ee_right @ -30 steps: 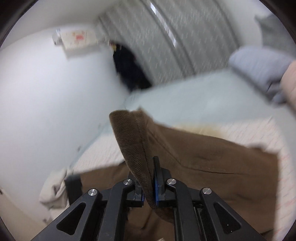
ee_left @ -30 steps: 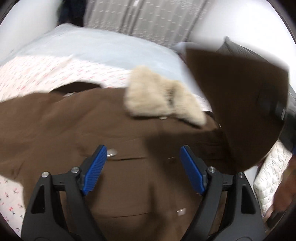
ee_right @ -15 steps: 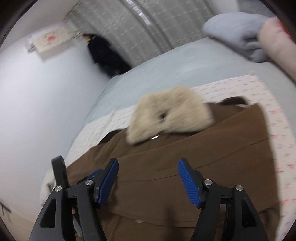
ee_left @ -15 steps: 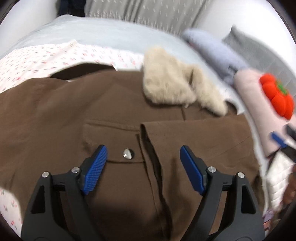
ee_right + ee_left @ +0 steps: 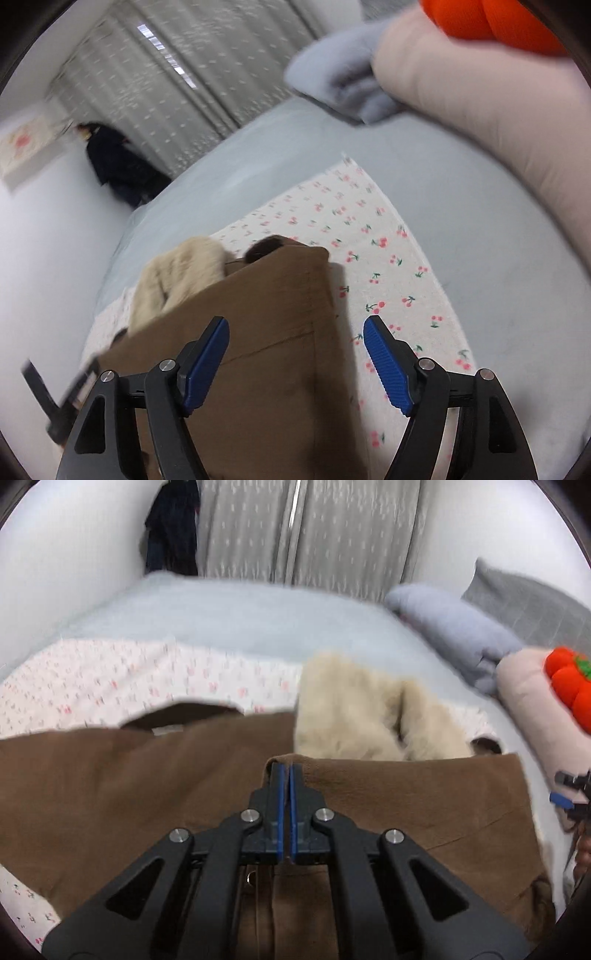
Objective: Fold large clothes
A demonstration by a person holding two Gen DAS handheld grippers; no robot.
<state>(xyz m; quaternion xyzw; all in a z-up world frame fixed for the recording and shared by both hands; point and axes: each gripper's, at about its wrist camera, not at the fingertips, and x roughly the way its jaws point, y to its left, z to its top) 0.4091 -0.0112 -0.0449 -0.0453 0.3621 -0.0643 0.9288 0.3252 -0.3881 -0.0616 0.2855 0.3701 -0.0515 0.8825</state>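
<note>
A brown coat [image 5: 110, 794] with a cream fur collar [image 5: 354, 716] lies spread on the bed, its right front panel folded over the middle. My left gripper [image 5: 286, 771] is shut on the top corner of that panel's edge, just below the collar. In the right wrist view the coat [image 5: 266, 314] and its fur collar [image 5: 177, 280] lie under my right gripper [image 5: 295, 323]. Its jaws are opening wide above the coat's right edge, and the pads press on nothing. The right gripper's tip [image 5: 569, 797] also shows at the left wrist view's right edge.
A cherry-print sheet [image 5: 388, 266] lies under the coat on pale blue bedding [image 5: 240, 616]. At the right are a grey-blue folded cloth [image 5: 454, 631], a pink pillow [image 5: 532, 709] and an orange plush [image 5: 569, 679]. Curtains [image 5: 295, 528] and a dark hanging garment [image 5: 173, 524] stand behind.
My right gripper laid the coat panel over the middle, let go and swung to the coat's right edge. My left gripper moved up towards the collar and closed on the panel's edge.
</note>
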